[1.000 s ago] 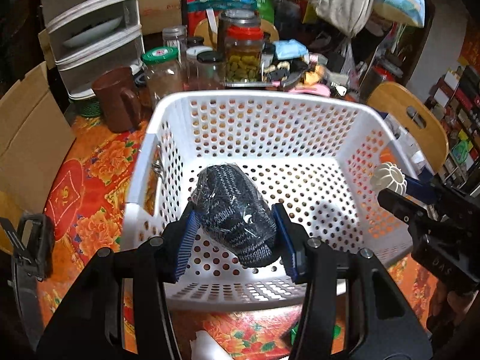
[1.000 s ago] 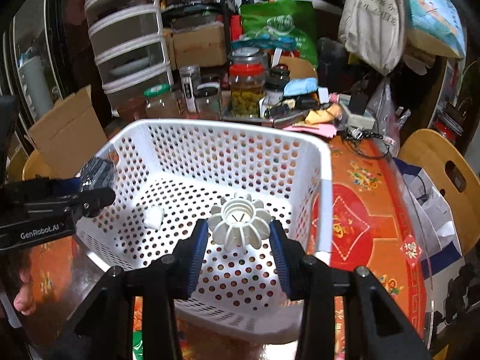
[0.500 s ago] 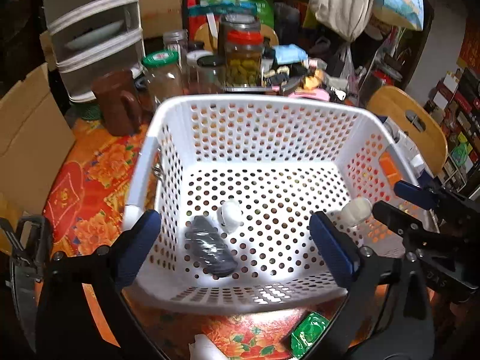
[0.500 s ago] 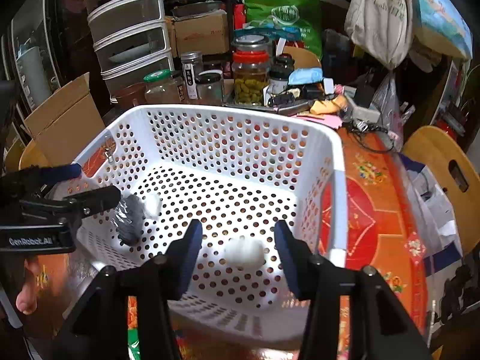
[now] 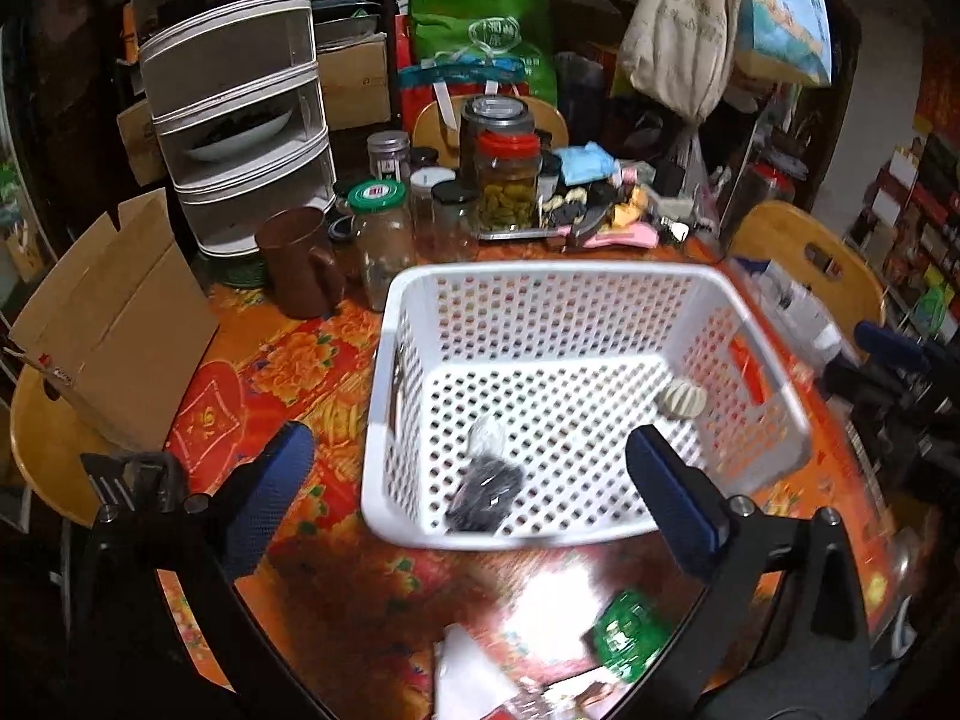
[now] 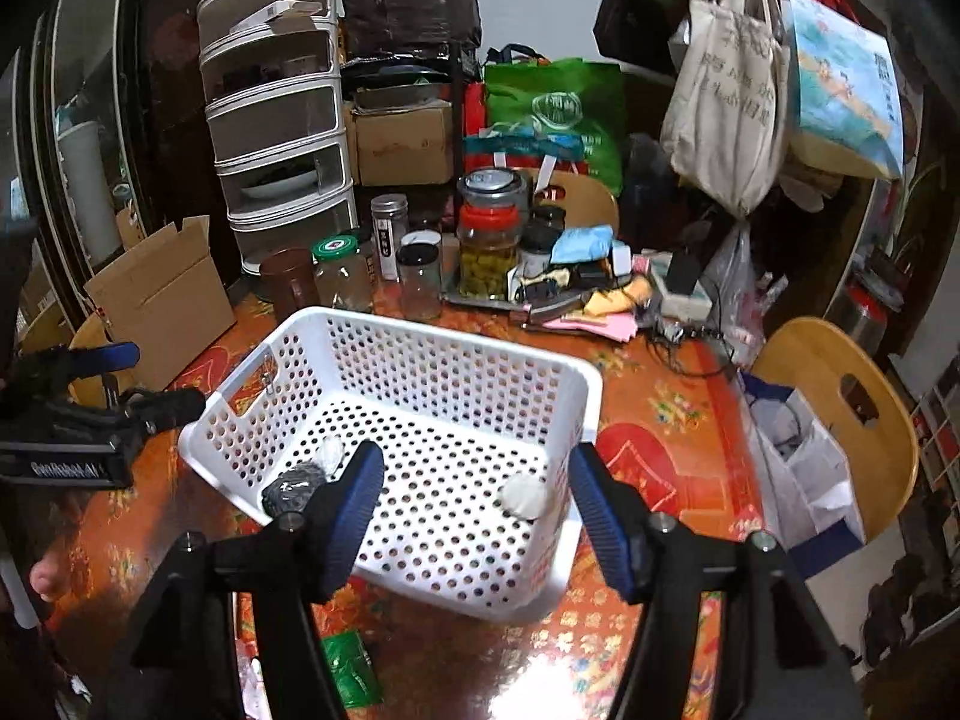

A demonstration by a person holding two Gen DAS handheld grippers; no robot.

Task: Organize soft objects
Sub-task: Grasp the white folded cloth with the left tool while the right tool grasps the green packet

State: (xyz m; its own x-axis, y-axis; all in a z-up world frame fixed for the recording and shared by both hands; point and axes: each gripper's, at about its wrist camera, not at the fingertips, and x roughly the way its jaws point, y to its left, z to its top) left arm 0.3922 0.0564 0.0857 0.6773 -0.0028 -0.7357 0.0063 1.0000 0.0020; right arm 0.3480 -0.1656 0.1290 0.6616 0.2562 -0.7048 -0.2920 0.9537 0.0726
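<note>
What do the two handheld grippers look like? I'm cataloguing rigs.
Both the left gripper and right gripper have matte black frames with silver screws and ribbed blue finger pads. The left gripper's body carries white "GenRobot.AI" lettering in the right wrist view.

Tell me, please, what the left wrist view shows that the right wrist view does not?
Only the left wrist view shows the white paper at the table's near edge. Only the right wrist view shows the cables and the thumb. Both show the basket holding the dark bundle, the white piece and the ridged ball, plus the green packet.
</note>
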